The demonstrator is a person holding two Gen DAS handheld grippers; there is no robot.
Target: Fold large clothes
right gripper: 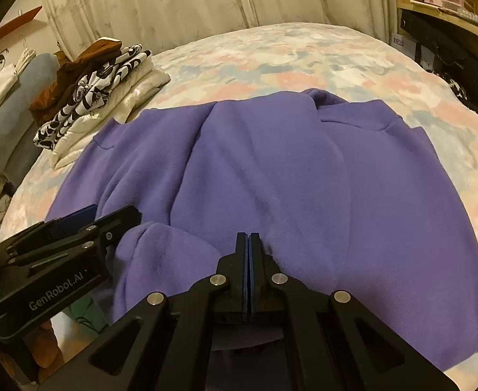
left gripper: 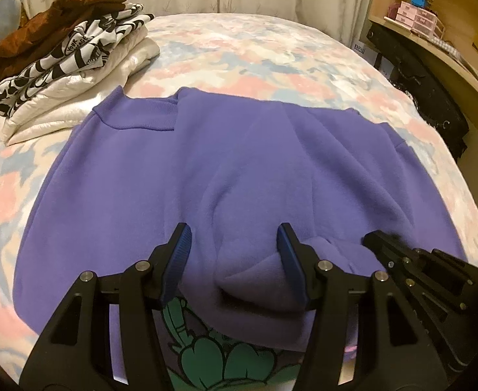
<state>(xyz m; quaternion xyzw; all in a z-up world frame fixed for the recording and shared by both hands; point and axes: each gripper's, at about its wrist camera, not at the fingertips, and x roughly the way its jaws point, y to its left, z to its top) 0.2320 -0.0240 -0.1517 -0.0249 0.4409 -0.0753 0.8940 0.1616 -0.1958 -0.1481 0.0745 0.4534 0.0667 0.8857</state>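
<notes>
A purple sweatshirt (left gripper: 239, 163) (right gripper: 255, 163) lies spread across the bed with a sleeve folded over its middle. My left gripper (left gripper: 234, 241) stands open low over its near part. A bunched purple fold (left gripper: 255, 280) lies between the fingers, against the right pad. A green print (left gripper: 222, 352) shows beneath that fold. My right gripper (right gripper: 248, 236) is shut with its tips down in the cloth, and creases run to them. Each gripper appears in the other's view: the right gripper (left gripper: 374, 239) beside the left one, and the left gripper (right gripper: 112, 211) at the sweatshirt's left.
A stack of folded clothes (left gripper: 59, 58) (right gripper: 98, 88), brown, black-and-white and cream, sits at the bed's far left corner. The flowered bedspread (left gripper: 271, 49) (right gripper: 271, 55) lies bare behind the sweatshirt. A wooden desk with small pink boxes (left gripper: 434, 32) stands to the right, curtains behind.
</notes>
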